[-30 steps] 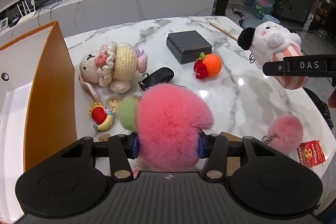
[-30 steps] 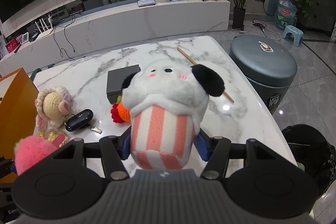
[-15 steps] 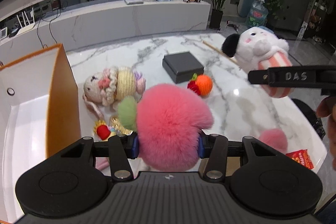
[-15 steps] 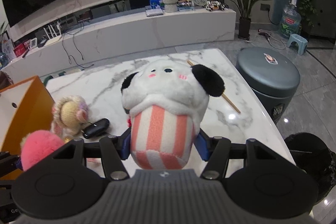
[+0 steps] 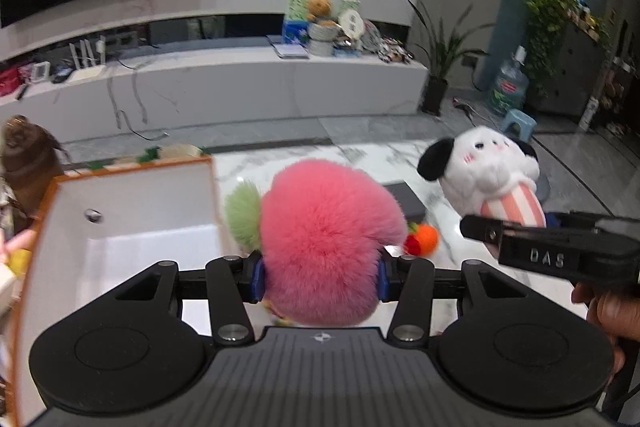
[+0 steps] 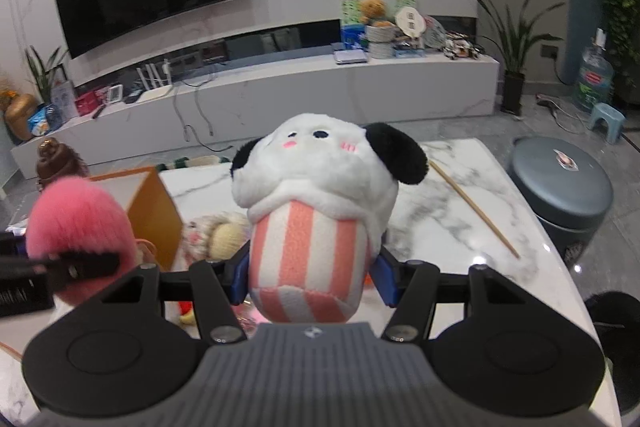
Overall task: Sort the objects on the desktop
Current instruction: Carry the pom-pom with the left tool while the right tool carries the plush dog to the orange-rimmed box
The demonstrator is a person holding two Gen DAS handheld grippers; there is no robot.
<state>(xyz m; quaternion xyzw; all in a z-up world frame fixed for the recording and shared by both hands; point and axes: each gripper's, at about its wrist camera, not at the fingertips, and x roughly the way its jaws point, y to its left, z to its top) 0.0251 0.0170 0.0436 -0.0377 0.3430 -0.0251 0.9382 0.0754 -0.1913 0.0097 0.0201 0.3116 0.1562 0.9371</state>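
Observation:
My left gripper [image 5: 320, 275] is shut on a fluffy pink heart pompom [image 5: 324, 239] with a green tuft [image 5: 242, 215], held in the air beside the open orange box [image 5: 132, 211] with a white inside. My right gripper [image 6: 312, 275] is shut on a white plush with black ears and a pink-striped body [image 6: 316, 211], lifted above the marble table [image 6: 452, 227]. The plush [image 5: 492, 175] and the right gripper's finger [image 5: 548, 247] show at the right of the left wrist view. The pompom [image 6: 80, 227] shows at the left of the right wrist view.
On the table lie a crocheted doll [image 6: 216, 235], an orange crochet fruit [image 5: 424, 239], a dark grey box [image 5: 404, 199] and a wooden stick [image 6: 472, 207]. A grey round stool [image 6: 560, 195] stands right of the table. A person's hand [image 5: 608, 307] grips the right tool.
Both grippers have risen from the table with their toys still gripped. The left one has swung toward the orange box, whose white inside now fills more of its view.

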